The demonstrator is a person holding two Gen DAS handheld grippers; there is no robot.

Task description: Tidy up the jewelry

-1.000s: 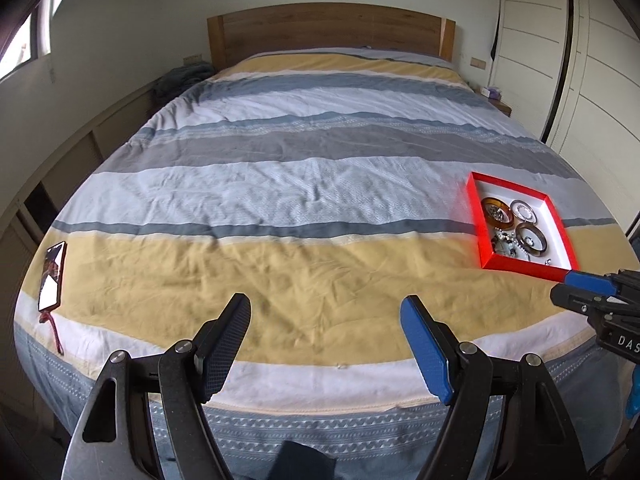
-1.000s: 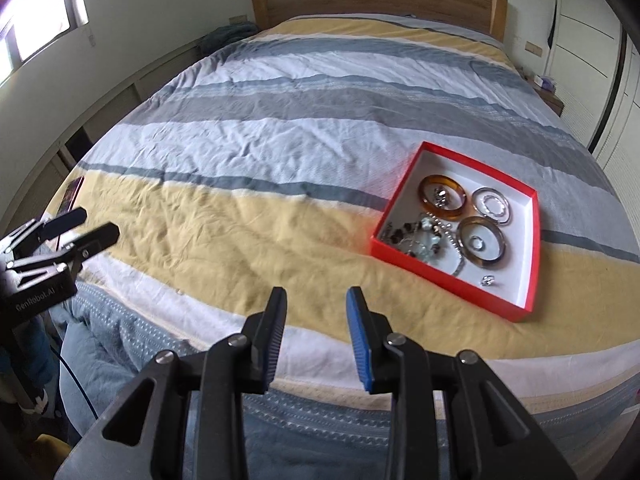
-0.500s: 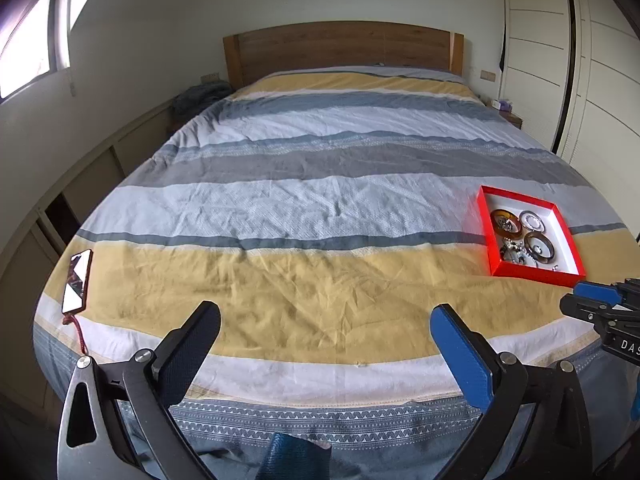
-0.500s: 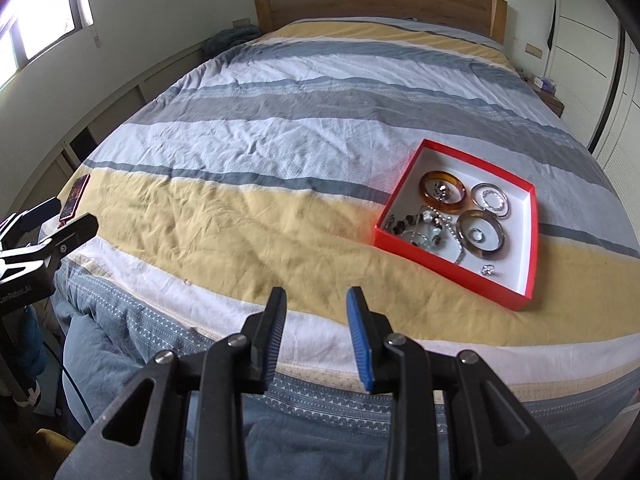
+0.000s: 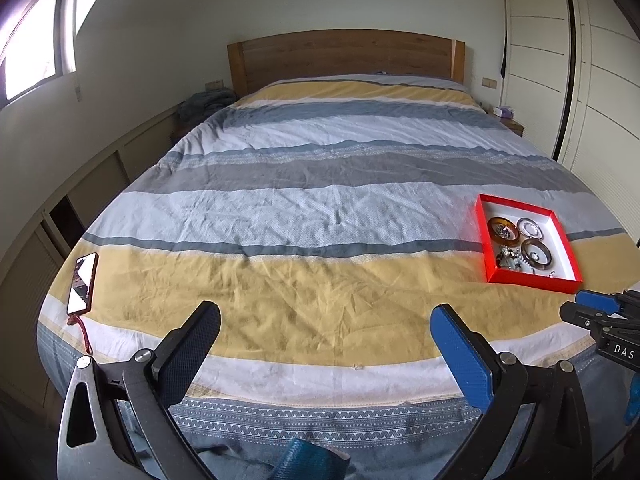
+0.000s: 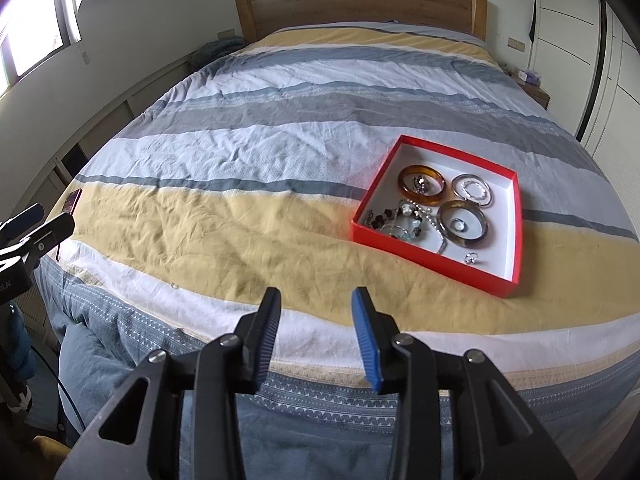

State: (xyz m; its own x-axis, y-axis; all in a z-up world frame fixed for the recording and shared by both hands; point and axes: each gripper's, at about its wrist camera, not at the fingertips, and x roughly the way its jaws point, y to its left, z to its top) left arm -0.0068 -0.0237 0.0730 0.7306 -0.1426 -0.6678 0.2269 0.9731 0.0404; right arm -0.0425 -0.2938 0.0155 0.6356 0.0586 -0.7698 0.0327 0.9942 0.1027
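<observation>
Bedroom w/ a wide bed (image 5: 320, 208) under a striped duvet, wooden headboard (image 5: 344, 56) at the far end. On the yellow stripe to the right sits the red box (image 6: 516, 240), holding the jewelry: an amber bangle (image 6: 408, 194), a silver beaded ring-shape (image 6: 472, 189), a darker bangle (image 6: 464, 222), a tangle of beads and chain (image 6: 404, 222), plus a small ring (image 6: 471, 258) near the front wall. A phone (image 5: 83, 282) lies at the bed's left edge, well apart. Our left tongs (image 5: 326, 346) are released wide, nothing between them; our right tongs (image 6: 316, 328) have just been opening, gap still narrow, also empty, short of the box. Risks as we judge them: soft duvet gives, so pressing down could tip the box; the chain tangle may drag neighbours out; small ring is easy to pinch badly & flick onto the bedding.
</observation>
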